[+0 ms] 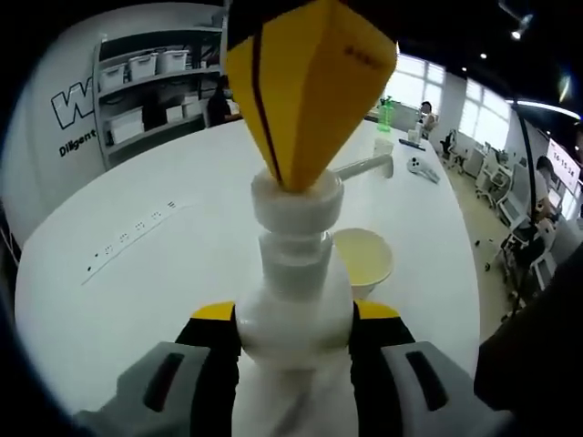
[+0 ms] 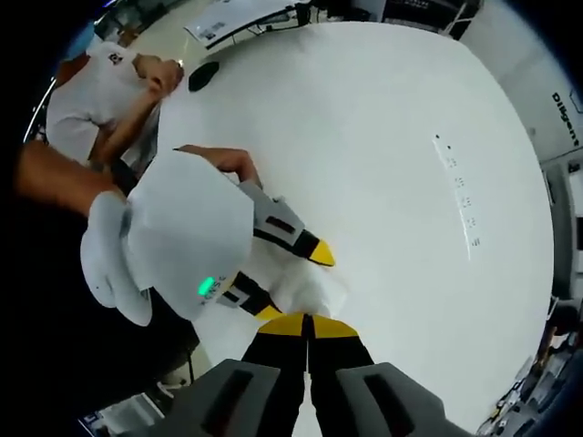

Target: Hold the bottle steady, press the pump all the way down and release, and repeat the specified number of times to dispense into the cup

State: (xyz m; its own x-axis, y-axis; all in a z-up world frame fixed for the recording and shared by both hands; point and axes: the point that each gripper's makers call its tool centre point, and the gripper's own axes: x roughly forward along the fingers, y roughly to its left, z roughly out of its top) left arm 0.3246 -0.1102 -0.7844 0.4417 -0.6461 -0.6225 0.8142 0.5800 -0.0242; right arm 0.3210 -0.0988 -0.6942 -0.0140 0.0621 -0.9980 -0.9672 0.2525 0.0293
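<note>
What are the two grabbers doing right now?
Left hand-held gripper: shut on the bottle.
Right hand-held gripper: shut, pressing on the pump.

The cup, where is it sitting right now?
In the left gripper view the cup stands on the white table, just right of and behind the pump bottle, under its spout.

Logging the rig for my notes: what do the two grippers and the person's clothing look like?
Left gripper: grey bodies with dark slots, black jaws tipped yellow. Right gripper: the same grey, black and yellow; seen from the left gripper view it is a yellow wedge with a dark seam. The person wears a white T-shirt.
</note>
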